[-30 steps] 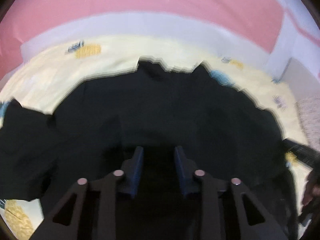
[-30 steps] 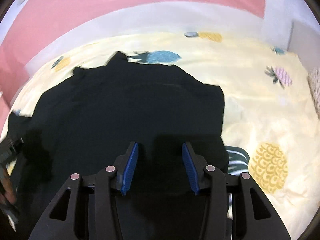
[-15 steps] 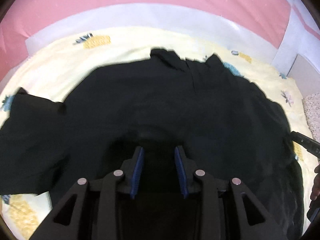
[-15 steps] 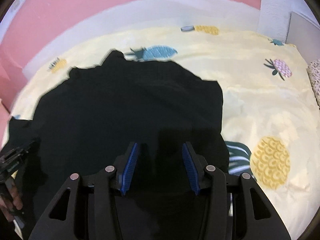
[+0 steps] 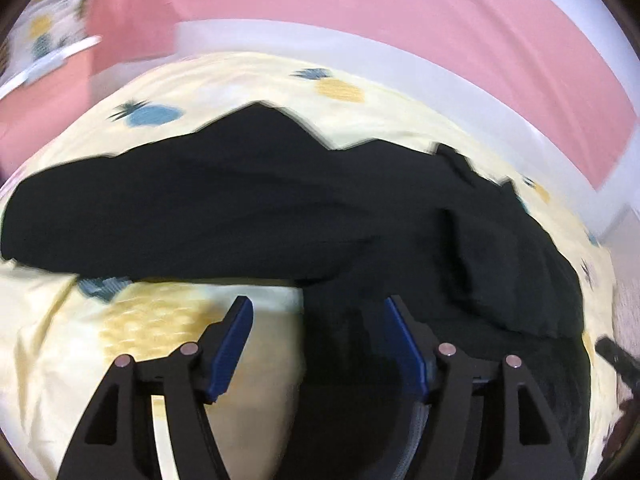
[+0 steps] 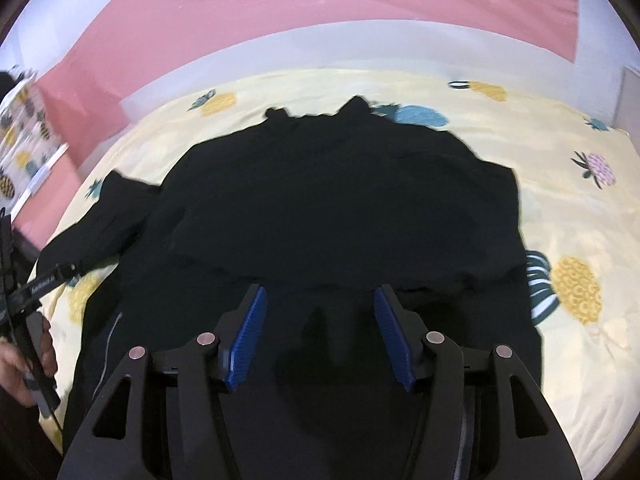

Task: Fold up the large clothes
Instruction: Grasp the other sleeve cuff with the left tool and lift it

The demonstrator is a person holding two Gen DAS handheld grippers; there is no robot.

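A large black garment (image 6: 340, 208) lies spread on a yellow pineapple-print bed sheet (image 6: 560, 184). In the left wrist view the garment (image 5: 248, 208) shows a long sleeve stretched to the left. My left gripper (image 5: 318, 320) is open and empty above the garment's left lower edge, where cloth meets sheet. My right gripper (image 6: 318, 312) is open and empty above the garment's lower middle. The left gripper and the hand that holds it show at the left edge of the right wrist view (image 6: 36, 284).
A pink wall (image 6: 320, 4) with a white band runs behind the bed. A pineapple-print pillow (image 6: 20, 128) stands at the far left. Bare sheet (image 5: 120, 340) lies left of the garment and to its right (image 6: 580, 320).
Both grippers opened wider. The left gripper swung left, so the sleeve and bare sheet now fill its view. The right gripper pulled back slightly; more of the garment shows.
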